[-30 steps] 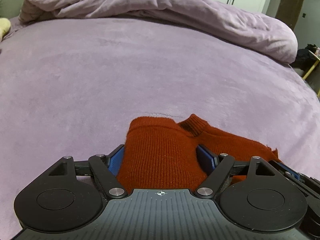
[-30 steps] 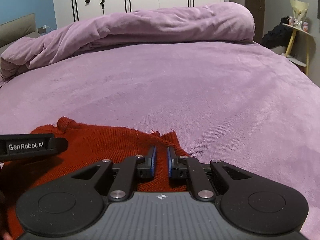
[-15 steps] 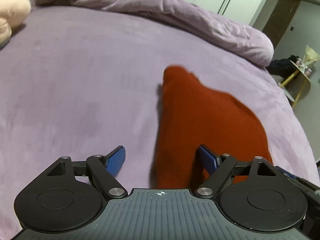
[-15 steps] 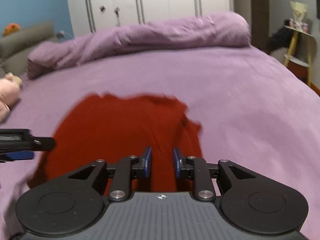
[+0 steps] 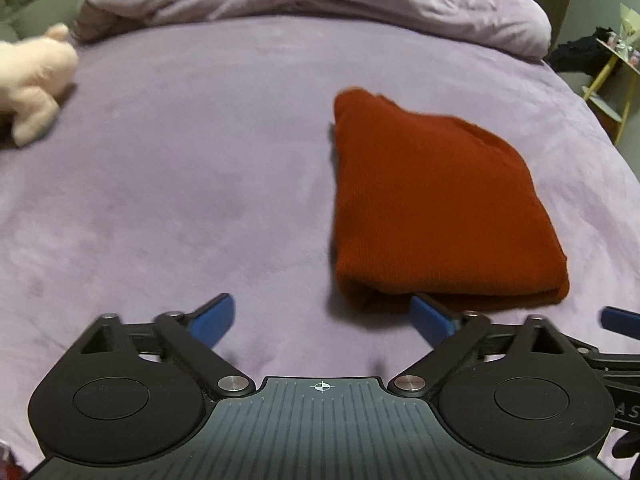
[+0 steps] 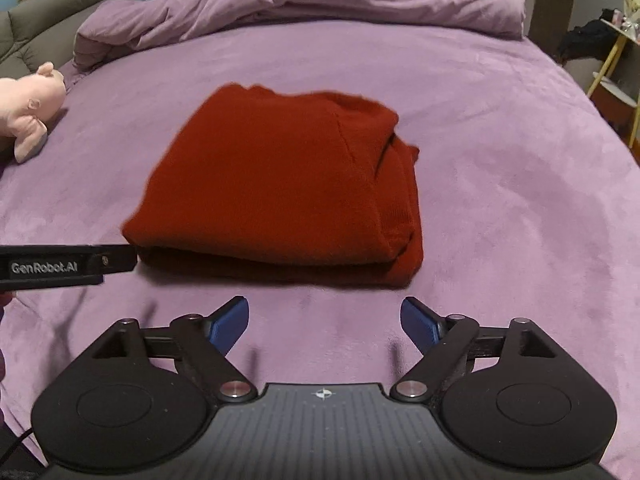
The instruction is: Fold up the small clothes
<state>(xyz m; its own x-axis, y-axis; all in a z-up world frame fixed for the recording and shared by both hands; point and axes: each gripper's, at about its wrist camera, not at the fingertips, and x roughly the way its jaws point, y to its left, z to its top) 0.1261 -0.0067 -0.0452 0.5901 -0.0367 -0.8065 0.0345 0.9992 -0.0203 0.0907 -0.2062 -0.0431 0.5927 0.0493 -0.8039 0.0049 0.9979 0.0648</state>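
A rust-red knit sweater lies folded into a thick rectangle on the purple bed; it also shows in the left wrist view, to the right of centre. My right gripper is open and empty, just short of the fold's near edge. My left gripper is open and empty, with its right finger near the sweater's near left corner. The left gripper's body shows at the left of the right wrist view.
A pink plush toy lies on the bed at the far left, also in the right wrist view. A rumpled purple duvet is piled along the far side. A yellow stand is beyond the bed's right edge.
Both grippers pulled back from the sweater. The right gripper, shut on the cloth a second ago, has opened wide and let go. The sweater now lies folded over on the bed.
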